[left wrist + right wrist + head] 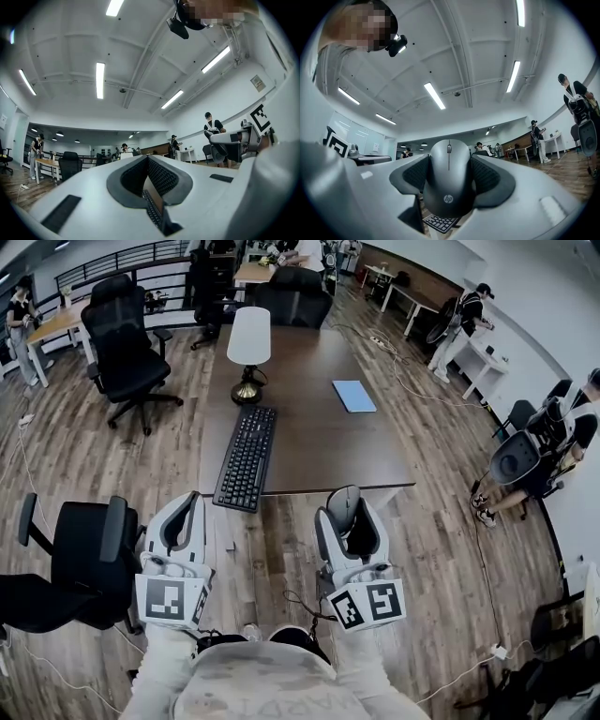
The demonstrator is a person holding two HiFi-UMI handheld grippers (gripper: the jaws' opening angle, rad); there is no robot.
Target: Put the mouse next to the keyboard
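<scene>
A black keyboard [246, 457] lies lengthwise on the brown desk [309, 432], left of its middle, reaching to the near edge. My right gripper [344, 512] is shut on a dark grey mouse [343, 508], held just before the desk's near edge, right of the keyboard. In the right gripper view the mouse [449, 177] fills the space between the pads, with keyboard keys [439, 222] below it. My left gripper [184, 517] hangs over the floor left of the keyboard's near end, jaws together and holding nothing; a strip of keyboard [152, 212] shows past its tips.
A white-shaded lamp [249, 351] stands on the desk behind the keyboard, and a blue notebook [353, 396] lies to the right. Black office chairs stand at the left [80, 559], far left [127, 343] and desk's far end [295, 296]. Cables run across the wooden floor.
</scene>
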